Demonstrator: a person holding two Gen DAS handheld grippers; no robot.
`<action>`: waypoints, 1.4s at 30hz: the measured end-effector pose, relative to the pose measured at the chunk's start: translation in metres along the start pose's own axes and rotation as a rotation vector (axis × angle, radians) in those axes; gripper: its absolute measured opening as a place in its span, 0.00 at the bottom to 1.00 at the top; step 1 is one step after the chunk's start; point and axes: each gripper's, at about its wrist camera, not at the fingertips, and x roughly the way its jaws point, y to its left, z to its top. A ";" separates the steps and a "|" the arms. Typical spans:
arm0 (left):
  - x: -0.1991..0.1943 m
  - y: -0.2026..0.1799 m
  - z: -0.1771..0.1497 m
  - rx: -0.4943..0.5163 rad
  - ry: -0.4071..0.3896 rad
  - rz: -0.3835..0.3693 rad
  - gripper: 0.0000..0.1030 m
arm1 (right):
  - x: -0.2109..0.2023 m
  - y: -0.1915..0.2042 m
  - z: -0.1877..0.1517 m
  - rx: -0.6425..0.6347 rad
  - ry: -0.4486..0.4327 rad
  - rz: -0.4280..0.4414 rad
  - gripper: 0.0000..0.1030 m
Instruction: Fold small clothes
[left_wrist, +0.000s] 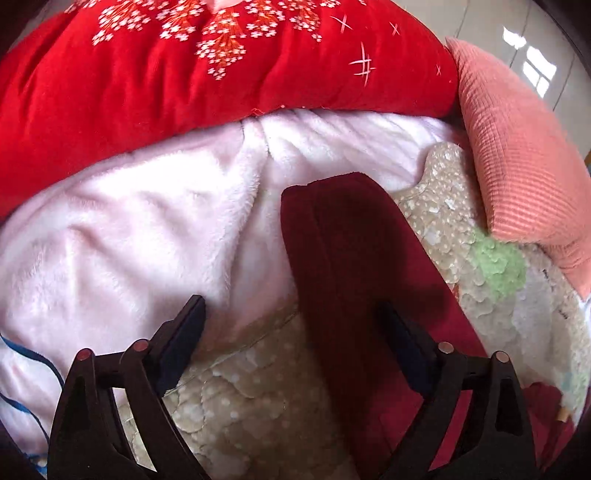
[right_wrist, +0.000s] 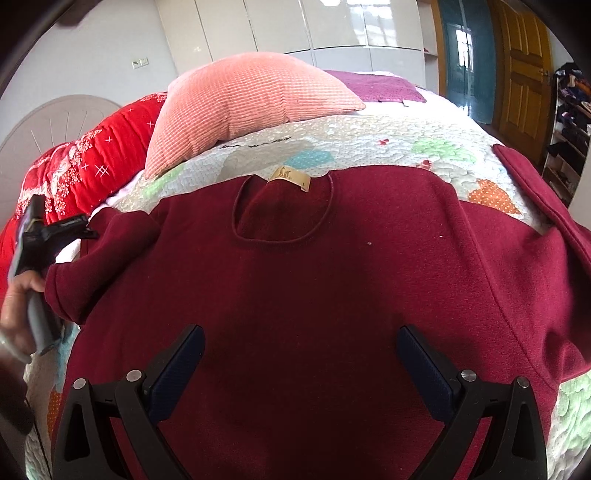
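Note:
A dark red long-sleeved top lies spread flat on the quilted bed cover, neck hole and tan label facing up. My right gripper is open and empty, hovering over the top's chest. Its right sleeve stretches out to the right. In the left wrist view my left gripper is open over the left sleeve, which runs forward between the fingers; the right finger rests over it. The left gripper's body shows at the left edge of the right wrist view, held by a hand.
A salmon ribbed pillow lies behind the top. A red embroidered quilt and a pale pink fleece blanket lie at the left. A purple cloth, wardrobe doors and a wooden door stand beyond the bed.

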 end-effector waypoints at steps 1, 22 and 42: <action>-0.002 -0.002 0.002 0.014 -0.014 -0.016 0.70 | 0.000 -0.001 0.000 0.003 0.002 0.004 1.00; -0.277 -0.190 -0.069 0.451 0.024 -0.768 0.02 | -0.078 -0.087 0.010 0.412 -0.327 -0.027 1.00; -0.187 -0.097 -0.132 0.420 0.017 -0.430 0.63 | -0.080 -0.115 0.008 0.456 -0.298 -0.109 1.00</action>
